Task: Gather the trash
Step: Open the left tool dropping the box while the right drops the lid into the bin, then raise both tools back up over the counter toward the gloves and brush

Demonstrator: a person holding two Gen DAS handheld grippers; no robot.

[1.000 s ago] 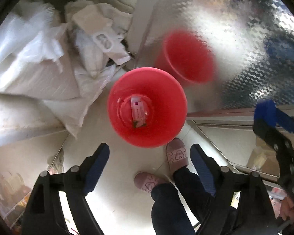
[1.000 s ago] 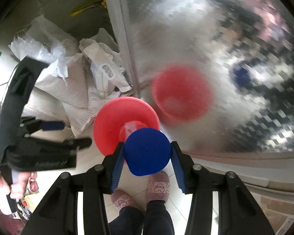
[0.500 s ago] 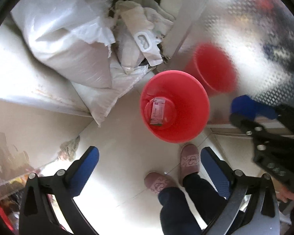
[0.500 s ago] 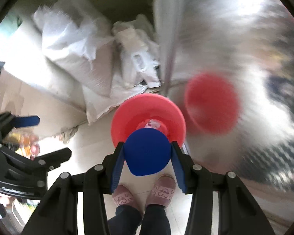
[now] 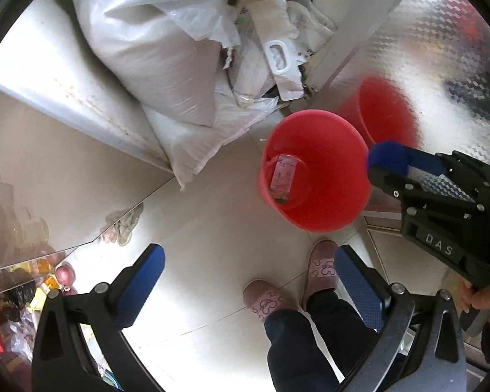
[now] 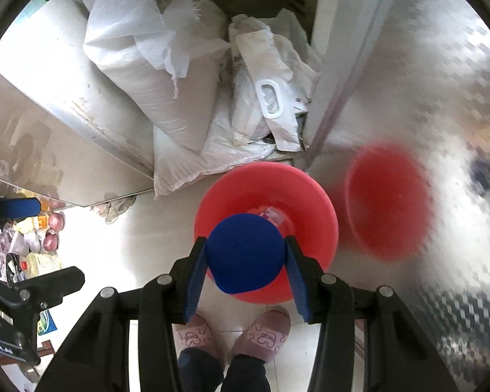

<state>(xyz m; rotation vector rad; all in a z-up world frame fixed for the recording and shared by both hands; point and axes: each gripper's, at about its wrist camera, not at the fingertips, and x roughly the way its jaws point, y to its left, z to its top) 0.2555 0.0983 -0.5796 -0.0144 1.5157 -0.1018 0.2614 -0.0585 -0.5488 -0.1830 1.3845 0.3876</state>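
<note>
Your right tongs point(image 6: 245, 261) are pinching a round blue lid point(image 6: 245, 258) between their blue pads, and you hold it directly above the open mouth of the red bucket point(image 6: 265, 196), so that it covers part of the bucket's inside in the right wrist view. Your left tongs point(image 5: 250, 277) are spread wide with nothing between them, hanging over the pale tiled floor point(image 5: 186, 215) to the left of the bucket. From the left wrist view you can see into the bucket point(image 5: 313, 170): a small packet with a pink label point(image 5: 282, 176) lies on its bottom, leaning toward the left wall. In that same view your right tongs point(image 5: 388, 156) come in from the right, their blue tip at the bucket's right rim. The bucket stands on the floor just in front of your two pink slippers point(image 6: 232, 333) and next to a shiny patterned metal panel point(image 6: 441, 81), which shows a blurred red reflection of the bucket. Behind the bucket, white woven sacks point(image 6: 140, 62) and crumpled plastic bags point(image 6: 264, 75) are piled in the corner, one lower sack touching or almost touching the bucket's far rim. At the far left, bottles and red onions point(image 6: 50, 228) sit beside a reflective cabinet side point(image 6: 42, 150).
</note>
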